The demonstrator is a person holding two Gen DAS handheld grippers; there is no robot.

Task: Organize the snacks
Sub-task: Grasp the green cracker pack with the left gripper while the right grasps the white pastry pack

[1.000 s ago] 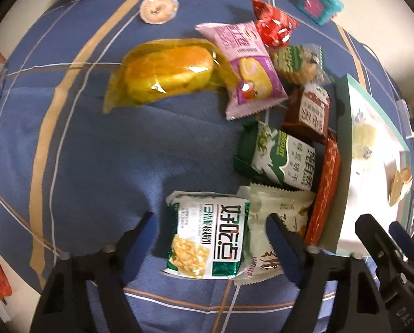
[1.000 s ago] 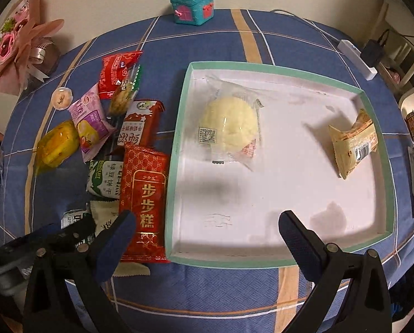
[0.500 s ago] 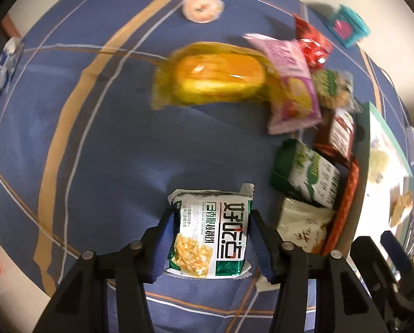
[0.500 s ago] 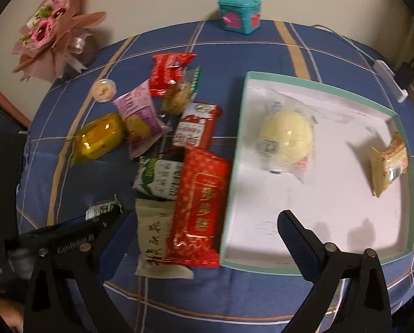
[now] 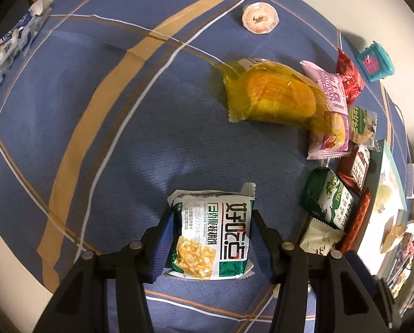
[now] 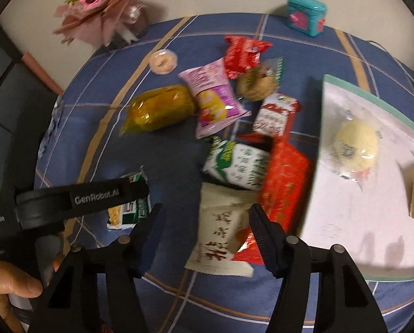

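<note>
While my left gripper (image 5: 211, 236) pinches the corn pack (image 5: 212, 233) and my right gripper (image 6: 204, 231) has been closing, unclamped, around the beige pack (image 6: 220, 233), two snacks sit in the tray (image 6: 395, 272); most remain outside.

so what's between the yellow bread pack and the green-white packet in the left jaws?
Nothing: left wrist view shows only bare blue cloth between the yellow bread pack and the green-white packet.
</note>
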